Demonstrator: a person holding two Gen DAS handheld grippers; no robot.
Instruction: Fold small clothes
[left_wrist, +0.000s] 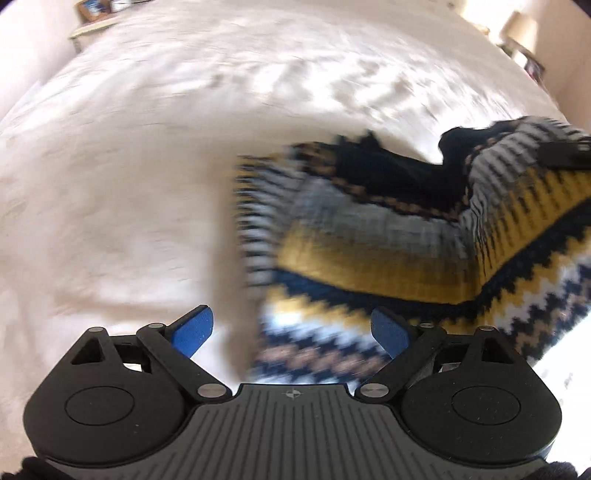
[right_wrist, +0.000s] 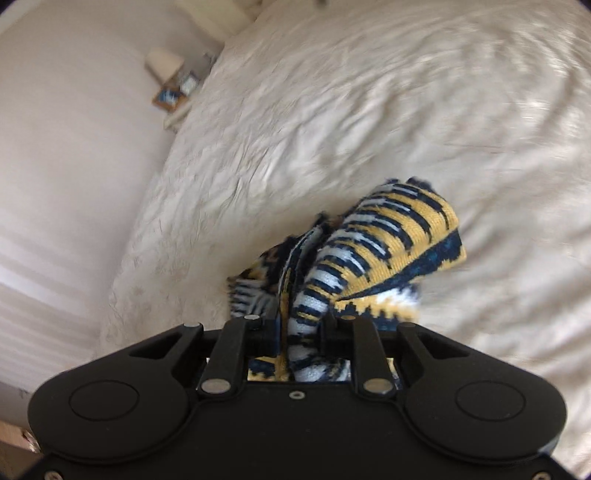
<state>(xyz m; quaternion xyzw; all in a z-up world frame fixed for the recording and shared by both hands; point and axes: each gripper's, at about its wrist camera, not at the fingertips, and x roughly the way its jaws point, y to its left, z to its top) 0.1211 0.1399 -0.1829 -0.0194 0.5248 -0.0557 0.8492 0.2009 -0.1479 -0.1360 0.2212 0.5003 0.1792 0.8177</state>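
left wrist view: left gripper (left_wrist: 291, 334), blue pads (left_wrist: 194, 332) spread wide apart, nothing between them, above a white bedspread (left_wrist: 129, 184). patterned knit garment (left_wrist: 388, 251), yellow, navy and white, lifted at right, blurred.

right wrist view: right gripper (right_wrist: 299, 332) clamped on a bunched fold of the knit garment (right_wrist: 388, 243), which hangs over the bedspread (right_wrist: 406, 110).

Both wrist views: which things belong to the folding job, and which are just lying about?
Part of the job:
- patterned knit garment, clamped in the right gripper
- left gripper, open, holding nothing
- white bedcover, the surface under the garment

Just lying about:
- framed picture beside the bed
- lamp next to it
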